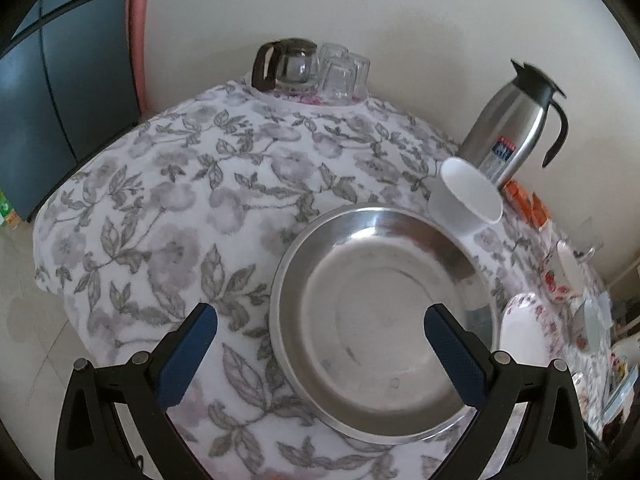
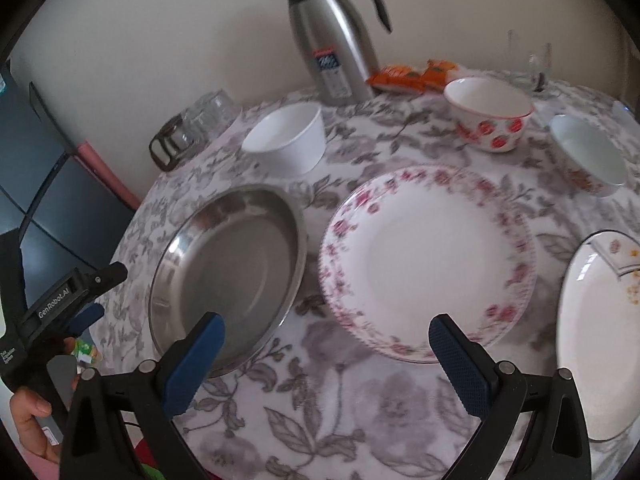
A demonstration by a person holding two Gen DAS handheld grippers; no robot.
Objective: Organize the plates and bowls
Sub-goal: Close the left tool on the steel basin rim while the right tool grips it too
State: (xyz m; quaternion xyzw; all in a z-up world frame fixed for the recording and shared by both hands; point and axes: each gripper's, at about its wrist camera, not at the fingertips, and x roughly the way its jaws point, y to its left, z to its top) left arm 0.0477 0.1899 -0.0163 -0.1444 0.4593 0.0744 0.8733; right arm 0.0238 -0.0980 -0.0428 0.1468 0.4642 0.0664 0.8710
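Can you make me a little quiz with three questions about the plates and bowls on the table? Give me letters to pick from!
1. What sits right next to the metal dish, on its right in the right wrist view?
A. the flowery plate
B. a spoon
C. a red pot

2. What colour are the flowers on the flowery plate?
A. blue
B. pink
C. yellow

3. What is the right gripper doing?
A. squeezing a bowl
B. holding a cup
C. open, holding nothing

Answers:
1. A, the flowery plate lies beside the metal dish on the tablecloth.
2. B, its rim has pink flowers all around.
3. C, its two blue pads are wide apart with only tablecloth between them.
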